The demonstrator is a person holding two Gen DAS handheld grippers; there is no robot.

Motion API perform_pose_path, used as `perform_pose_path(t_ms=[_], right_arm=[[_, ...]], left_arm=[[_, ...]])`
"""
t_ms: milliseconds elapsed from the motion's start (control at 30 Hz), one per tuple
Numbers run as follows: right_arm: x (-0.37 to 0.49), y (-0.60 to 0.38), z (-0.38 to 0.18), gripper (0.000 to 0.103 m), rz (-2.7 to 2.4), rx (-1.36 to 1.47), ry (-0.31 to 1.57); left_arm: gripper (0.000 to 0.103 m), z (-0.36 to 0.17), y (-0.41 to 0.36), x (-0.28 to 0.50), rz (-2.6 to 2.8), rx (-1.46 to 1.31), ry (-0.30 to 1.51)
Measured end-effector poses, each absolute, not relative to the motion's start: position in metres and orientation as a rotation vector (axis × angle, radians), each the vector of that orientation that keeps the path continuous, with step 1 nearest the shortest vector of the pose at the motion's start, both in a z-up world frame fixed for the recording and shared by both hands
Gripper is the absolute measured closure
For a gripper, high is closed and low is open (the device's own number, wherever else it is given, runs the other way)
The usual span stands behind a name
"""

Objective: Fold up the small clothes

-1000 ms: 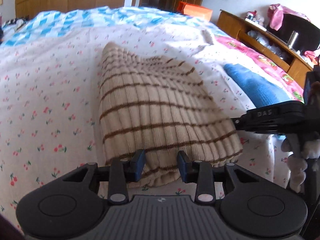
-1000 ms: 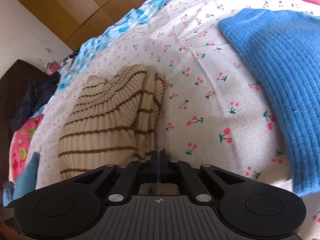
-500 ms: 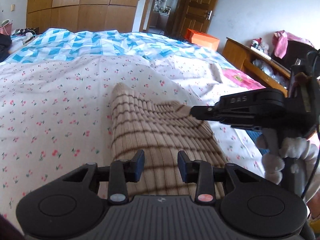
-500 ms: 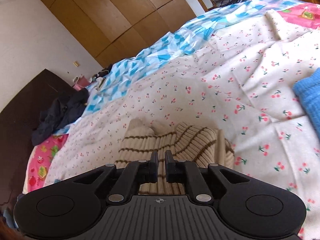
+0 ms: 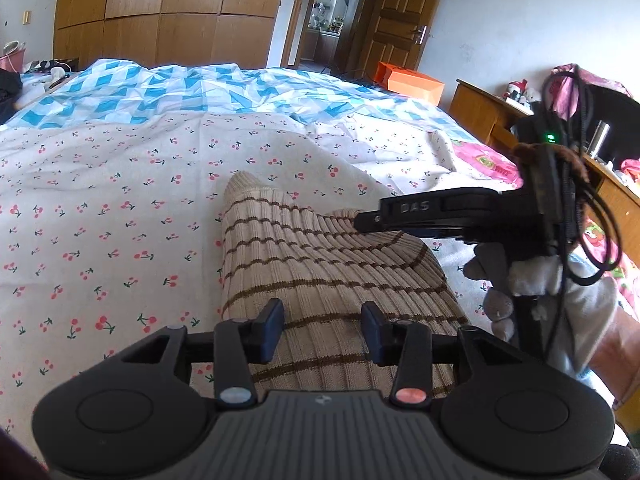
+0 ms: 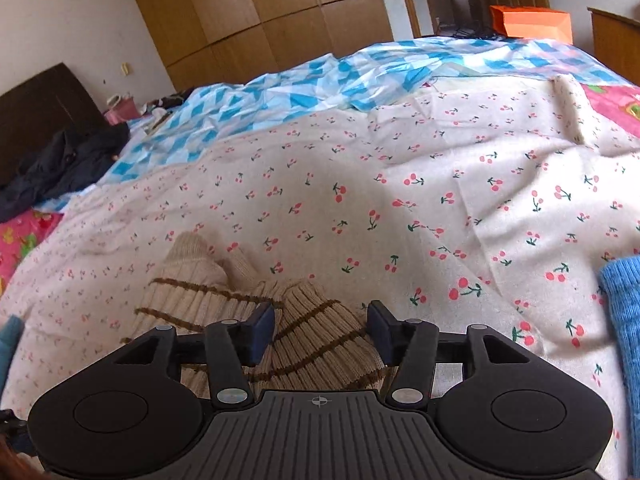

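Striped sweater (image 5: 320, 280) on bed (image 5: 120, 208), folded, long axis running away from me. My left fingers (image 5: 322, 330) opening, sweater's near hem between, unpinched. My right fingers (image 6: 320, 330) opening over its right edge, nothing gripped. Blue sweater (image 6: 624, 344) right of it.

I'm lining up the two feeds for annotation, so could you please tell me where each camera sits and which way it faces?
Left wrist: on the left tool, looking along its opening fingers across the striped sweater and bed towards the door; the right tool and gloved hand show.
Right wrist: on the right tool, jaws opening, facing the wardrobe; blue knit at right.
Shared: sweater, cherry-print sheet, orange box.
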State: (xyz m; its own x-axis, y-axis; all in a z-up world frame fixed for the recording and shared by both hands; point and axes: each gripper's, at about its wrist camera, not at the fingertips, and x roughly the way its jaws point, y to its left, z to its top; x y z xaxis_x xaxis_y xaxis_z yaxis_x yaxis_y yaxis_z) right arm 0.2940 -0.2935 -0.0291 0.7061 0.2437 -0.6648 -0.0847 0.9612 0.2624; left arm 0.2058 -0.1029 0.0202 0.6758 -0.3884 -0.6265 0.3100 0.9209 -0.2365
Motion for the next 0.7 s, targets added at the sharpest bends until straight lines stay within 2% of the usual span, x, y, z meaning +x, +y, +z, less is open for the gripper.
perform_pose_path(t_ms=[33,67,100,300,533,600,700], right_arm=[[0.294,-0.293,-0.029,0.071,0.181,0.211,0.771],[0.292,-0.293,-0.027,0.089,0.184,0.215,0.773],[0.288,-0.296,-0.025,0.092,0.192,0.229,0.767],[0.259,-0.336,-0.009,0.094,0.127,0.387,0.642],[0.267,-0.350,-0.054,0.094,0.034,0.476,0.738],[0.266,-0.349,-0.054,0.087,0.035,0.486,0.742],[0.266,-0.345,-0.039,0.085,0.051,0.456,0.727]], left_arm=[[0.056,0.021,-0.103,0.206,-0.393,-0.112,0.731],[0.056,0.021,-0.103,0.206,-0.393,-0.114,0.732],[0.056,0.022,-0.103,0.206,-0.392,-0.117,0.732],[0.056,0.028,-0.107,0.201,-0.393,-0.099,0.679],[0.054,0.017,-0.116,0.204,-0.389,-0.041,0.690],[0.053,0.016,-0.116,0.203,-0.389,-0.027,0.695],[0.053,0.018,-0.113,0.202,-0.379,-0.044,0.709]])
